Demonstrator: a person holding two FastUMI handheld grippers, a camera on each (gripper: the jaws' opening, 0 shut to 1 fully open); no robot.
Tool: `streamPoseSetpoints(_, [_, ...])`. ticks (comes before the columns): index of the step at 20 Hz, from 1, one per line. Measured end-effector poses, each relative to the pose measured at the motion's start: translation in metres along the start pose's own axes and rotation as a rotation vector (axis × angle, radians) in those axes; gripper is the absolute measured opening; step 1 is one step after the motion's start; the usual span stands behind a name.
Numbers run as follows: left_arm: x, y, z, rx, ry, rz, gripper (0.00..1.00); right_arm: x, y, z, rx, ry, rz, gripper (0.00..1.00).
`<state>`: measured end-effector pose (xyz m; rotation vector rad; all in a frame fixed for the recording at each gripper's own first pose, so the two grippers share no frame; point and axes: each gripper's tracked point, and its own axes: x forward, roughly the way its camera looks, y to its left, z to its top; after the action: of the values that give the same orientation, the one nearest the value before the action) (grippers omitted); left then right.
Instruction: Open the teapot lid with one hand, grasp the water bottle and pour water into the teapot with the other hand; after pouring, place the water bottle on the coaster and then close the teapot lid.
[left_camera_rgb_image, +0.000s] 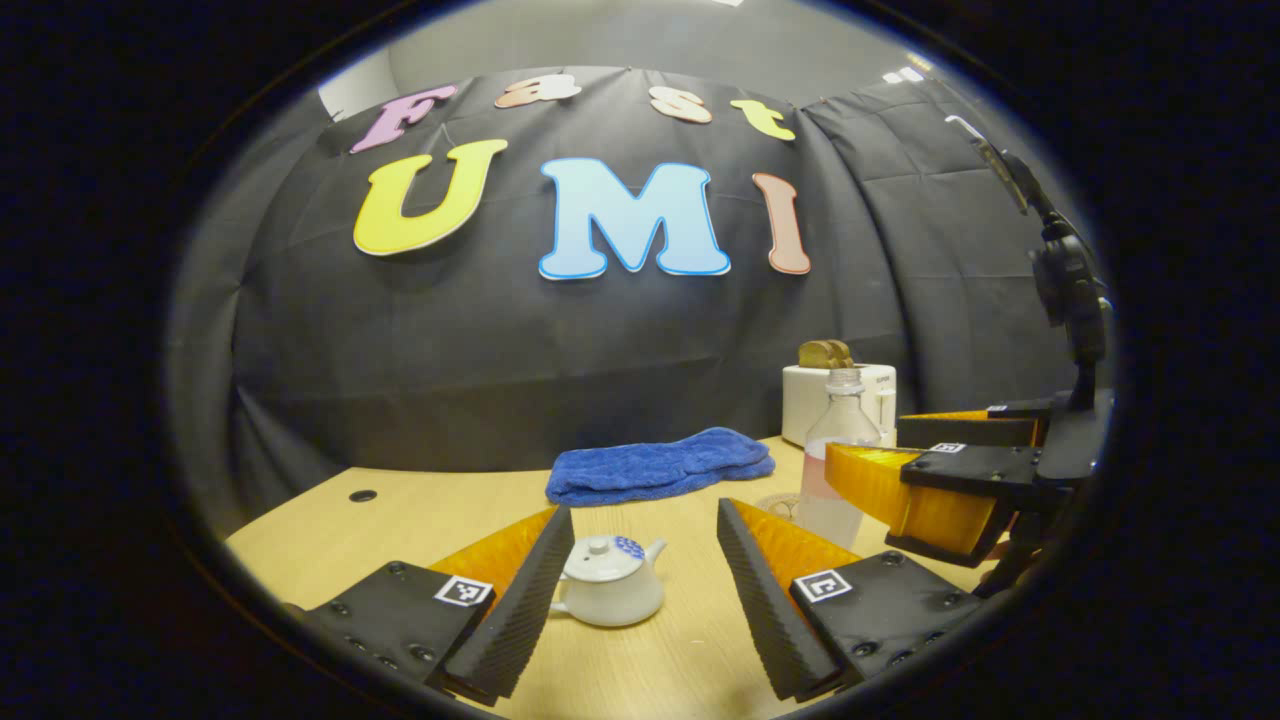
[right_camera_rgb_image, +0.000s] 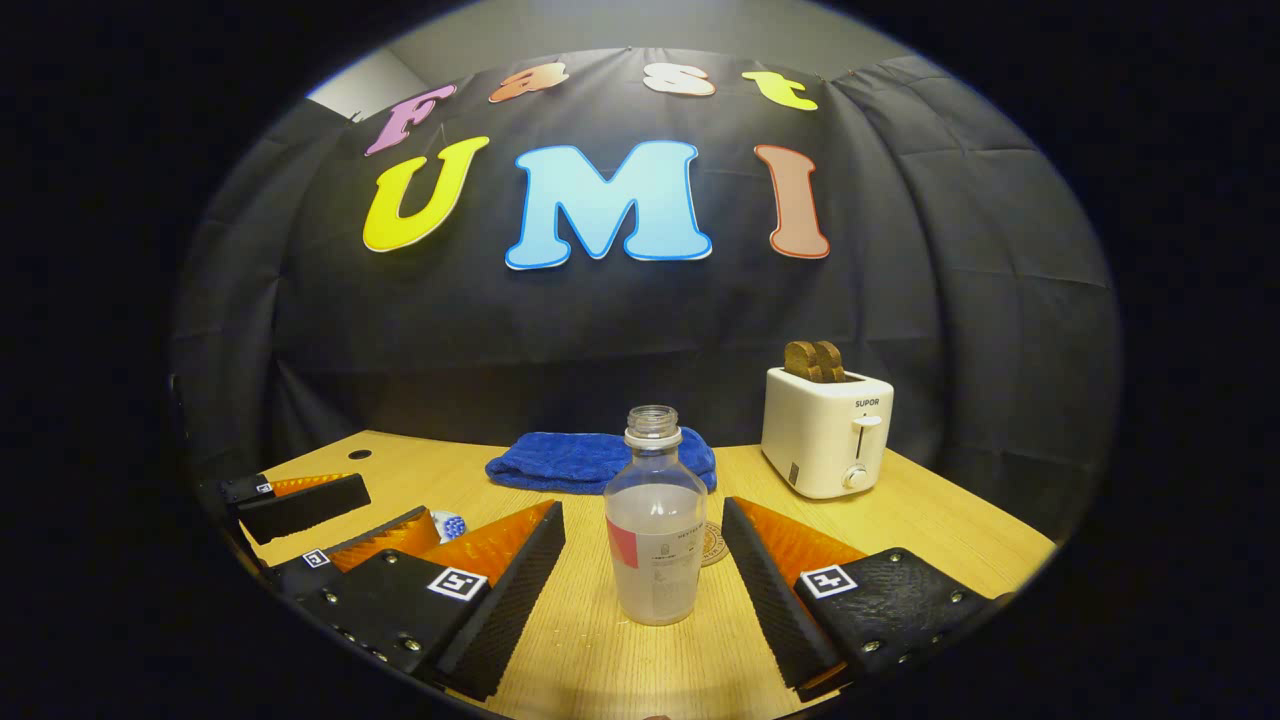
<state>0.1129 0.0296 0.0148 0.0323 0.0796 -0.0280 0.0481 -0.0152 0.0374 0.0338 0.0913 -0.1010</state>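
Note:
A small white teapot (left_camera_rgb_image: 608, 582) with its lid (left_camera_rgb_image: 604, 548) on stands on the wooden table (left_camera_rgb_image: 640, 670), just ahead of my open left gripper (left_camera_rgb_image: 640, 600) and close to its left finger. In the right gripper view its patterned lid peeks out as the teapot (right_camera_rgb_image: 448, 524) behind the left gripper (right_camera_rgb_image: 395, 507). The uncapped clear water bottle (right_camera_rgb_image: 655, 520), partly filled, stands upright between the fingers of my open right gripper (right_camera_rgb_image: 645, 590), untouched. A round coaster (right_camera_rgb_image: 713, 543) lies just behind it. In the left gripper view the bottle (left_camera_rgb_image: 838, 455) stands by the right gripper (left_camera_rgb_image: 880, 445).
A white toaster (right_camera_rgb_image: 828, 432) with toast in it stands at the back right. A folded blue towel (right_camera_rgb_image: 570, 460) lies at the back middle of the table. The black cloth wall closes off the far edge.

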Motion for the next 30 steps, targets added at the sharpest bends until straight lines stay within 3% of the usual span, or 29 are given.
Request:
streamPoseSetpoints(10, [0.054,0.022,-0.027,0.01,0.047,0.005,0.96,0.021,-0.009,-0.027,-0.019,0.085,-0.033,0.98])
streamPoseSetpoints(22, [0.058,0.016,-0.04,-0.024,0.083,-0.003,0.94,0.026,-0.011,-0.041,-0.023,0.126,-0.011,0.98])
streamPoseSetpoints(24, [0.059,0.018,-0.039,-0.035,0.078,0.001,0.89,0.027,-0.01,-0.044,-0.028,0.135,-0.005,0.98])
streamPoseSetpoints(27, [0.058,0.022,-0.041,-0.024,0.079,0.014,0.74,0.027,-0.009,-0.05,-0.034,0.156,0.0,0.98])
streamPoseSetpoints(30, [0.059,0.022,-0.041,-0.027,0.076,0.017,0.73,0.029,-0.011,-0.054,-0.04,0.16,-0.009,0.98])
